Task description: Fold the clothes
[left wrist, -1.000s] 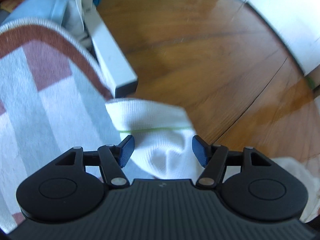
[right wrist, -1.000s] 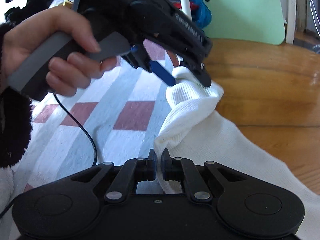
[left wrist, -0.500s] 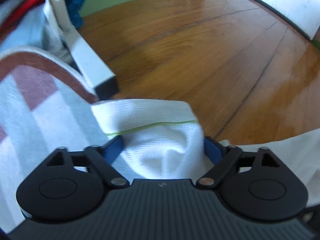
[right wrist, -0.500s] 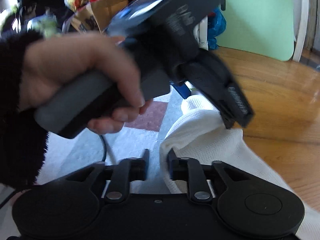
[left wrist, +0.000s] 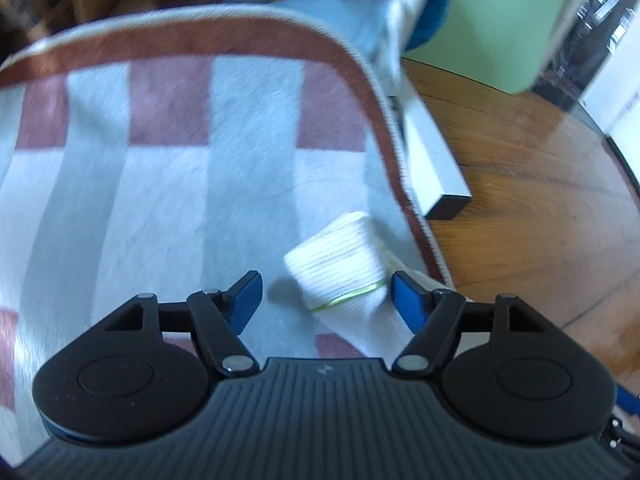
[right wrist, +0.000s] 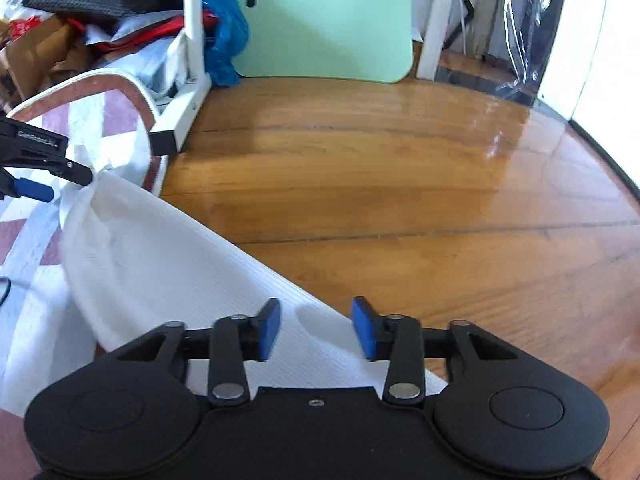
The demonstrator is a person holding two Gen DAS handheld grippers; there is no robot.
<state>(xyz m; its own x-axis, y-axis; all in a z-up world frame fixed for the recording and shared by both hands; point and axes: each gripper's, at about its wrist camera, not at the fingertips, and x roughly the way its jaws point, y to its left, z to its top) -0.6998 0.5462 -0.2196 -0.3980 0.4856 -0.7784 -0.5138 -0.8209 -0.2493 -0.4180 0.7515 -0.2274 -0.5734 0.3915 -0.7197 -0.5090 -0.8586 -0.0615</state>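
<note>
A white knit garment [right wrist: 160, 260] lies across the rug's edge and the wooden floor. Its sleeve cuff [left wrist: 336, 268], ribbed with a thin green line, rests on the striped rug [left wrist: 160, 200]. My left gripper [left wrist: 326, 300] hangs over the cuff with its jaws opening. The cuff sits between the blue pads, nearer the right one, with a clear gap on the left. In the right wrist view the left gripper [right wrist: 64, 184] shows at the left edge, by the bunched sleeve end. My right gripper [right wrist: 316, 330] is opening above the garment's edge, and its pads stand apart from the cloth.
A white metal frame leg [left wrist: 436, 168] stands at the rug's right edge, on the wooden floor [right wrist: 400, 180]. Behind it are a pale green panel [right wrist: 328, 20], a blue bag [right wrist: 224, 40] and a pile of clothes and paper [right wrist: 80, 20].
My right gripper has opened and let go of the garment's edge. The left gripper has widened and swung left over the rug, with the cuff now lying there. The hand has left the right wrist view.
</note>
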